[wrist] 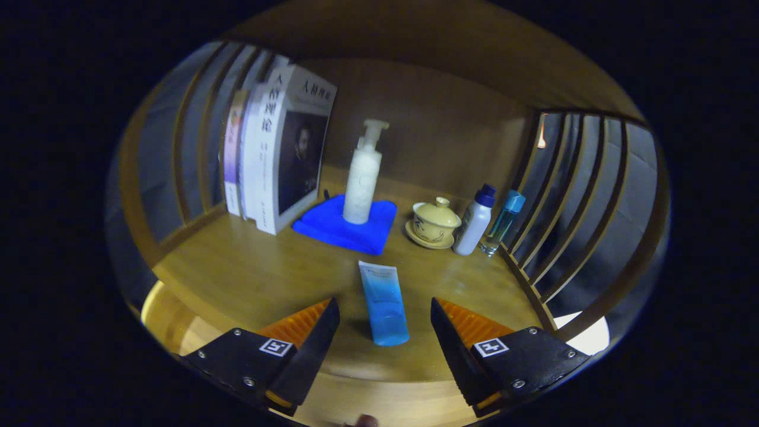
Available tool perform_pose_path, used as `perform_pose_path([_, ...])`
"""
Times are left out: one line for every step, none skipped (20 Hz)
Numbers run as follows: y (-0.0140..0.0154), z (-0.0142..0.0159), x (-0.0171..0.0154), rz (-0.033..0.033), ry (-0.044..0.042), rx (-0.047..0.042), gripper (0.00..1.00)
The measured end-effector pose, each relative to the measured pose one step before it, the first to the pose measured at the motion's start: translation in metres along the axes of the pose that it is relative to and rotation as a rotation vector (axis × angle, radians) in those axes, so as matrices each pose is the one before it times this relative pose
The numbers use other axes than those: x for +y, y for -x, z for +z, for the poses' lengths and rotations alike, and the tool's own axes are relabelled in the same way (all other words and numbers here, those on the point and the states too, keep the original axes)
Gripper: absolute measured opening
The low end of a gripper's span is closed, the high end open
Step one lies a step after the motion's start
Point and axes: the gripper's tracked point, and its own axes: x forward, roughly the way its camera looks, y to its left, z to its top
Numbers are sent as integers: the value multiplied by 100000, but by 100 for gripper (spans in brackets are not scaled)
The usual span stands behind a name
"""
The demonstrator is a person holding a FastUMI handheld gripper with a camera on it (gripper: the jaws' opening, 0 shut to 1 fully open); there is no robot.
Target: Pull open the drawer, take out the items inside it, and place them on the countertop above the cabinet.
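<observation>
A blue tube (384, 303) lies flat on the wooden countertop (249, 273), its cap end toward me and between my fingers, touched by neither. My gripper (385, 323) is open, its fingers spread on either side of the tube's near end. Farther back a white pump bottle (363, 175) stands on a folded blue cloth (347, 225).
Several books (276, 148) stand upright at the back left. A lidded cream tea bowl on a saucer (436, 222), a small white bottle with a dark cap (474, 220) and a clear bottle with a teal cap (503, 222) stand at the back right. Slatted side walls (581, 196) enclose the shelf.
</observation>
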Motion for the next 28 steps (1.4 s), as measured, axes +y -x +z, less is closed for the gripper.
perform_pose_path([1340,358,-123,282,-3739,-3440,95])
perform_pose_path([1335,293,-63,405,-2217,-3179,95])
perform_pose_path([1565,495,-54,285,-423,-2936,95])
perform_pose_path([1291,180,-234,-451,1212,-2805,95])
perform_pose_path([1556,277,-395,-1453,2004,-2318,95])
perform_pose_path([1377,73,-376,-1648,1611,-1874,95])
perform_pose_path([1485,70,-124,-1548,304,-1961,95])
perform_pose_path([1555,139,300,-62,-355,-2828,95])
perform_pose_path([1506,260,349,58,-931,-3355,95])
perform_pose_path([1650,79,254,178,-1166,-3009,95])
perform_pose_path([1642,-28,404,442,-770,-2644,95])
perform_pose_path([1688,-80,240,-202,-694,-2403,95])
perform_pose_path([1638,-224,343,189,-656,-1792,95])
perform_pose_path([1607,-618,836,707,-171,-1053,95])
perform_pose_path([1389,-586,540,596,577,-388,95])
perform_pose_path([1308,-692,440,417,1233,330,95])
perform_pose_path([1191,-704,351,126,986,373,95])
perform_pose_path([1137,-613,604,355,184,-21,95])
perform_pose_path([809,-756,357,-262,145,151,95])
perform_pose_path([866,-922,66,-872,-51,379,95])
perform_pose_path([756,-684,326,36,-497,-488,95])
perform_pose_path([612,-542,460,586,-804,-822,95])
perform_pose_path([497,-723,477,1234,-376,-333,95])
perform_pose_path([392,-840,158,1066,-14,436,95])
perform_pose_path([348,-778,45,584,765,1069,95])
perform_pose_path([329,-670,-384,-1002,1070,737,95])
perform_pose_path([103,-587,-419,-1677,515,314,95])
perform_pose_path([-66,-706,-158,-1232,-136,815,95])
